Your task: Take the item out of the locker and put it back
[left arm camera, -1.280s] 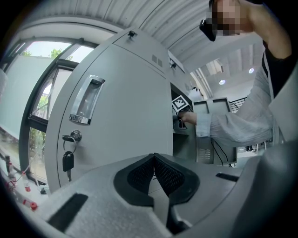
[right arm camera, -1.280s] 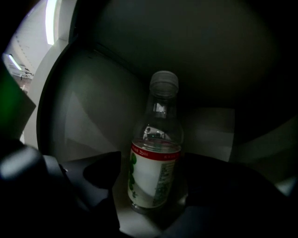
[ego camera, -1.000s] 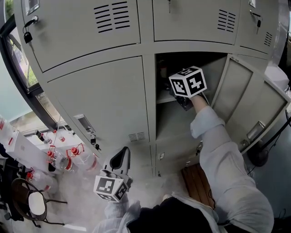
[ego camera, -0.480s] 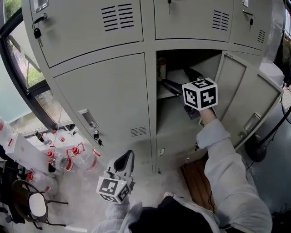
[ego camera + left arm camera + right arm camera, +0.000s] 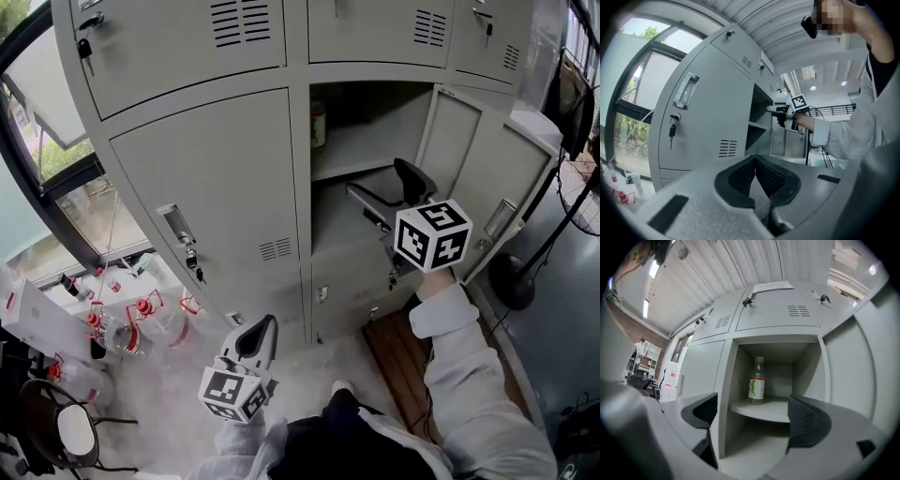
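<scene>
- Head view: the locker [image 5: 370, 141] is seen with its door [image 5: 473, 178] swung open to the right. A bottle [image 5: 319, 124] is set upright at the back left of the upper shelf [image 5: 361, 161]. The right gripper [image 5: 386, 192] is held just outside the opening, below shelf level and apart from the bottle. The left gripper [image 5: 258, 333] is held low, near the floor, in front of a closed door.
- Left gripper view: the jaws are seen pressed together at their tips, and nothing is caught between them. A key [image 5: 672, 131] is seen hanging from the lock of the closed door.
- Right gripper view: the jaws are spread wide apart and nothing is gripped. The bottle, with its green and red label, is framed between them but well behind, on the shelf.
</scene>
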Available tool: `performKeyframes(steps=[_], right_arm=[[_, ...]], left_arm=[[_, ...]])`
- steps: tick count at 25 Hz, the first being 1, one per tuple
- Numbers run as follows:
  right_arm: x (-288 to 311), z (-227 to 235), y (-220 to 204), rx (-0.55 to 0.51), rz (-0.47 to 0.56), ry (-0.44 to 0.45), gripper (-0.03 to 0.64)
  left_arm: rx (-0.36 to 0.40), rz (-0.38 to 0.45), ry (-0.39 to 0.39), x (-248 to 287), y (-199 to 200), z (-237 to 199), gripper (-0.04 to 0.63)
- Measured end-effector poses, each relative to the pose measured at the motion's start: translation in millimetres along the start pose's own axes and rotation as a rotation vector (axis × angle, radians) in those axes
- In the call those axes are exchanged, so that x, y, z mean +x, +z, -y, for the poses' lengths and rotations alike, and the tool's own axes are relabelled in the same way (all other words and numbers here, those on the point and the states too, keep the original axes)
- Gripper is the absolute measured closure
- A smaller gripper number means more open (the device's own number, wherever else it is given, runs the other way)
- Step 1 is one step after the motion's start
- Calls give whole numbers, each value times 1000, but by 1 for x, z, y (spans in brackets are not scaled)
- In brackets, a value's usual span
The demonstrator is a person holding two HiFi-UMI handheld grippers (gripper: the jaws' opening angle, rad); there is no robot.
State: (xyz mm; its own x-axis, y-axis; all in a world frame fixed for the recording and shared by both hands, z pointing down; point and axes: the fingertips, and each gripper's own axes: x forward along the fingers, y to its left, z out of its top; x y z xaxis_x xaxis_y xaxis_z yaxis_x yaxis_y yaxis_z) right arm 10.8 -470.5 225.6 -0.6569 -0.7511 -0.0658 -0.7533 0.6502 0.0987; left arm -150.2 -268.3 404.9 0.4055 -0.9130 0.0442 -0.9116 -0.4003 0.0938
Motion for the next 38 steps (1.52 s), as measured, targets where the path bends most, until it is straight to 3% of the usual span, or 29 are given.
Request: performKeyframes(steps=[10, 19, 24, 29, 33, 38], right_arm=[[-95, -44, -53, 69, -76, -41, 152], [-131, -83, -87, 146, -83, -80, 171], [-140, -88, -106, 206, -114, -89, 243], [-160, -80, -118, 188, -139, -101, 393], [-175, -74, -124, 184, -142, -105, 431], [-186, -70, -132, 201, -132, -134, 591]], left_arm=[[-39, -31, -91, -19, -28, 33, 588], [-35, 8, -64, -20, -16, 33, 588], [-30, 25, -21, -16, -9, 31, 588], [-31, 41, -4, -3, 1, 44, 588], [-4, 38, 4, 4, 6, 59, 588], [-1, 25, 26, 5, 3, 68, 588]])
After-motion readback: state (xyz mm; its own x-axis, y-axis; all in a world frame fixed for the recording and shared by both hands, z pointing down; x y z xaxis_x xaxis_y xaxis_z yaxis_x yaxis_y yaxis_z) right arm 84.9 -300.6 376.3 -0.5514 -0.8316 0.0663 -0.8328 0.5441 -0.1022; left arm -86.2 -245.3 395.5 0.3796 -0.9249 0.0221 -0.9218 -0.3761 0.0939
